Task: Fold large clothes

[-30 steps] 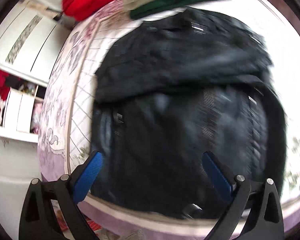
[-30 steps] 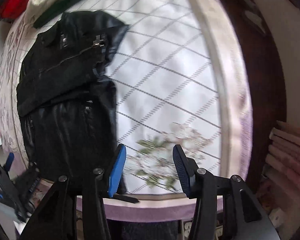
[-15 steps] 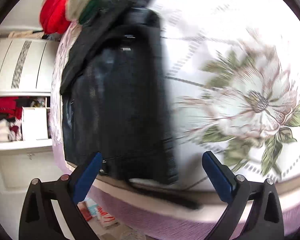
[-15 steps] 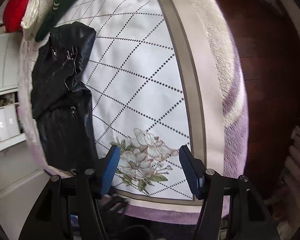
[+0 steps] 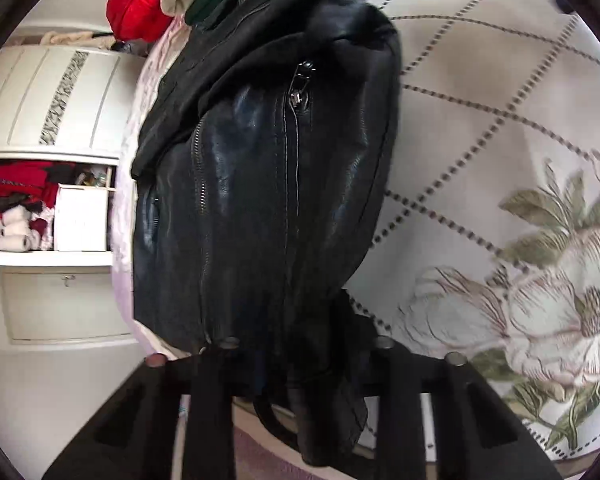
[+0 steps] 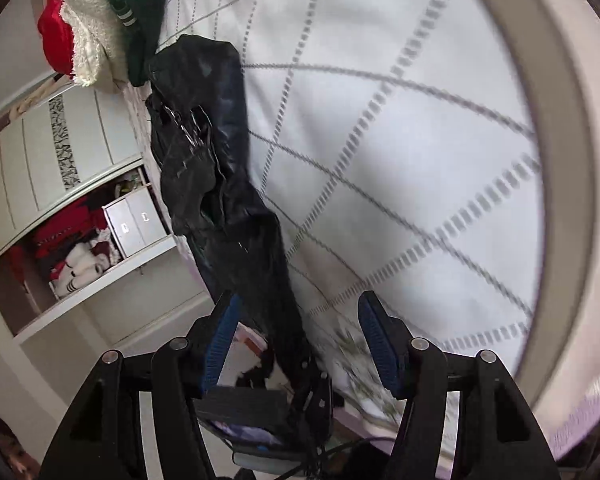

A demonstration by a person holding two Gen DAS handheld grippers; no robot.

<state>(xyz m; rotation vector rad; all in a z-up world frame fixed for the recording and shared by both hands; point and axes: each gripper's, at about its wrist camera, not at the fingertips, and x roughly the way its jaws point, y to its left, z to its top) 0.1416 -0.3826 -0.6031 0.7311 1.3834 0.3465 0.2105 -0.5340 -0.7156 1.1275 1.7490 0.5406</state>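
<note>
Left tool (image 5: 304, 364) clamped on black jacket (image 5: 260, 184) hem at 6 o'clock; right tool (image 6: 298, 344) wide over bed (image 6: 400, 140).

Quilted bedspread (image 6: 400, 128) w/ flower print (image 5: 540, 320) — open wardrobe (image 5: 48, 208).

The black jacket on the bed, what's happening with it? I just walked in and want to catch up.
A person with a claw in each hand is folding a black leather jacket on the bed. The left claw is shut on the jacket's near hem. The right claw is open, with the jacket's edge between its fingers, gripping nothing. A red, white and green clothes pile sits at the far end.
</note>
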